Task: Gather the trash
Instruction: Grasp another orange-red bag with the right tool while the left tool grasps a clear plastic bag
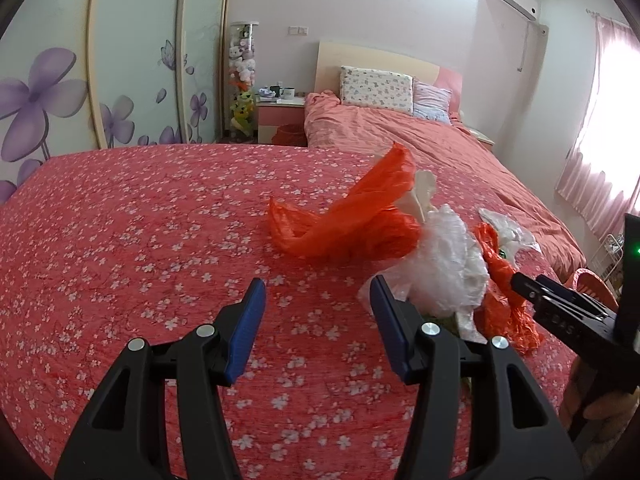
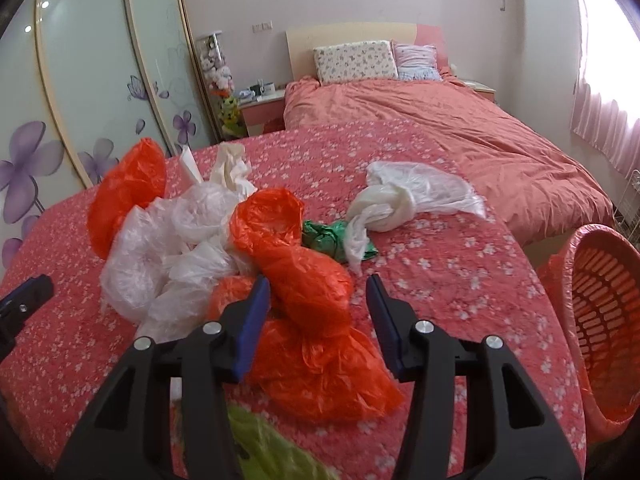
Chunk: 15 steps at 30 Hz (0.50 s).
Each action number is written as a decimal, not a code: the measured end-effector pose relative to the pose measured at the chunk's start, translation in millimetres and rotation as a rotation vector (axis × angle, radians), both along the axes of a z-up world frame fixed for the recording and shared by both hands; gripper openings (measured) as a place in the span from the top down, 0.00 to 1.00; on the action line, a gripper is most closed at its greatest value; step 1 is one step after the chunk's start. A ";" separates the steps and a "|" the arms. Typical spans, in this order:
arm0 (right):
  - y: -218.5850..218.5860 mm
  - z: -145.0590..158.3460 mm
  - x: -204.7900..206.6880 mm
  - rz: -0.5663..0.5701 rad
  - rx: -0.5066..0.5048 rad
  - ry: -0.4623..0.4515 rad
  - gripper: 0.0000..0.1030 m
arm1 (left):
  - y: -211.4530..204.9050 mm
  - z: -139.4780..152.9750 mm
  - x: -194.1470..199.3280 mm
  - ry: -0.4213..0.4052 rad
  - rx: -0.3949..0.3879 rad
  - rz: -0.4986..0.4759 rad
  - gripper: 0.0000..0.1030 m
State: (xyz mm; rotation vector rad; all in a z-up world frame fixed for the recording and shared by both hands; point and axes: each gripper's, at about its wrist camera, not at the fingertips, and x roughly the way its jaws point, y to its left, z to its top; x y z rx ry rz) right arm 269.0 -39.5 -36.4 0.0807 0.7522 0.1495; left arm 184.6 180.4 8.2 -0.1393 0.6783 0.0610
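Right wrist view, green bag (image 2: 276,448) blurred, cropped

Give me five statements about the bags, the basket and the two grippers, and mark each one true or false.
1. The left gripper has nothing between its fingers. True.
2. The pink basket is full of bags. False: no bags show in the visible part.
3. A knotted orange bag lies between the right gripper's fingers. True.
4. The green bag lies on the pillow. False: it lies on the floral cloth, beside a knotted white bag.
5. All the bags are orange. False: there are also white and green ones.
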 end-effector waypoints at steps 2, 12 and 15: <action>2.9 -3.4 3.7 0.005 -0.010 0.013 0.52 | 1.7 -0.6 1.0 0.002 -0.005 -0.003 0.47; -5.5 -5.9 -5.1 0.015 0.007 0.028 0.79 | -16.7 0.1 4.7 0.003 -0.028 -0.052 0.47; -16.0 5.8 -21.2 0.003 0.015 -0.014 0.80 | -28.2 1.4 7.8 0.001 -0.031 -0.071 0.47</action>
